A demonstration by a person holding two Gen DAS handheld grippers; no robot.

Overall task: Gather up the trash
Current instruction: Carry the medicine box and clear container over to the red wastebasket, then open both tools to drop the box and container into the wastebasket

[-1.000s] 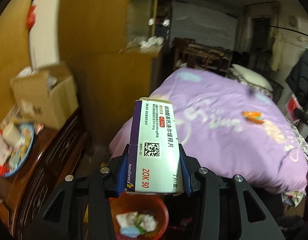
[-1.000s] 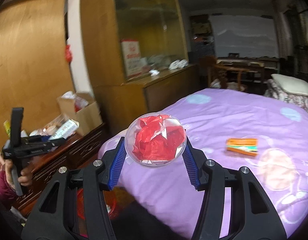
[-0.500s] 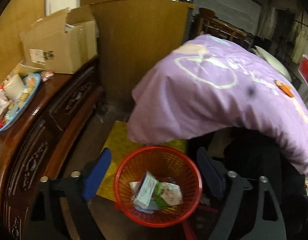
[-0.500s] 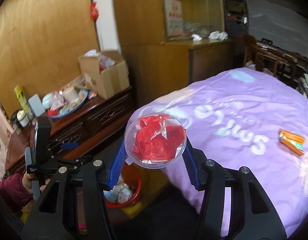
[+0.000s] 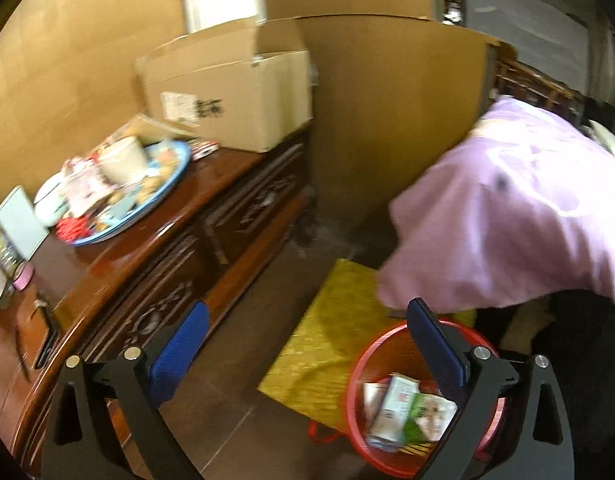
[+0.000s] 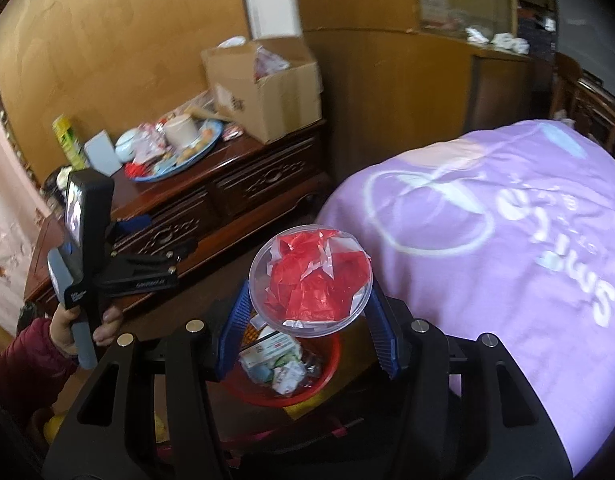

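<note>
From the left wrist, our left gripper point(image 5: 307, 344) hangs with its jaws wide apart and nothing between them, the right blue pad overlapping the rim of the red basket point(image 5: 357, 364) on the floor. A white carton point(image 5: 391, 408) and other wrappers lie inside the basket. The basket sits on a yellow mat point(image 5: 331, 344), between the dark wooden dresser point(image 5: 211, 216) and the corner of the purple bedspread point(image 5: 507, 216). The picture is blurred, so we cannot say more about the trash.

From the right wrist, our right gripper point(image 6: 307, 312) has its jaws clamped on a clear round container point(image 6: 310, 276) stuffed with red plastic, held above the basket point(image 6: 327, 364). The container is wide and light, and it seems to sit toward the far rim, so we judge that letting go here could send it off the edge onto the floor. The left gripper point(image 6: 147, 268), nearby at the left, could also be bumped.
</note>
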